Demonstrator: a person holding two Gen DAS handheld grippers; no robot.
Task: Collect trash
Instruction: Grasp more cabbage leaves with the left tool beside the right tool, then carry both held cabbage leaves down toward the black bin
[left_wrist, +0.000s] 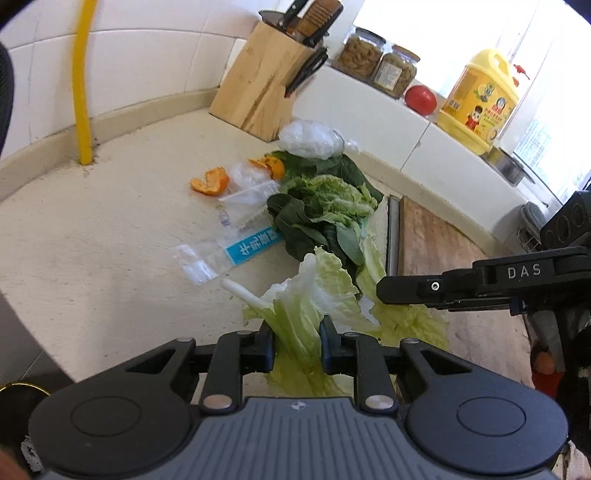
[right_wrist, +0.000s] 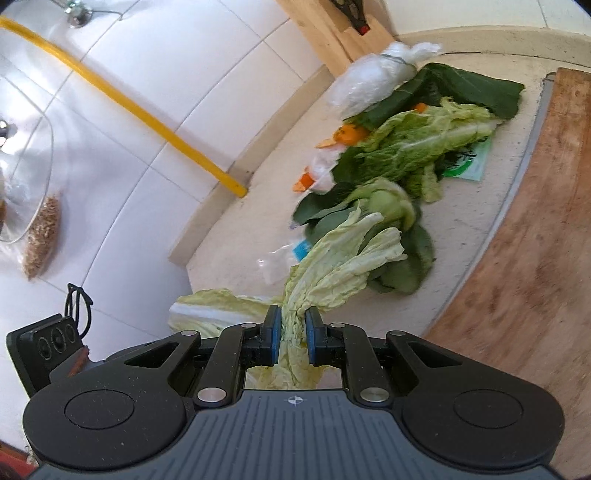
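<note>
On the pale counter (left_wrist: 110, 229) lies a heap of scraps: dark green leaves (left_wrist: 317, 221), a crinkled cabbage leaf (left_wrist: 332, 192), orange peels (left_wrist: 209, 181), a blue-labelled clear wrapper (left_wrist: 251, 247) and a knotted clear bag (left_wrist: 310, 138). My left gripper (left_wrist: 296, 343) is closed on a pale cabbage leaf (left_wrist: 295, 314) at the near end of the heap. My right gripper (right_wrist: 293, 332) is shut on another pale cabbage leaf (right_wrist: 343, 258), bunched tight between its blue pads. One right finger (left_wrist: 406, 290) reaches in from the right, just above the leaves.
A wooden cutting board (left_wrist: 436, 236) lies right of the heap. Behind it stand a knife block (left_wrist: 262, 85) and a ledge with jars (left_wrist: 360, 53), a tomato (left_wrist: 420, 99) and a yellow oil bottle (left_wrist: 480, 99). A yellow pipe (left_wrist: 82, 92) rises at the tiled wall.
</note>
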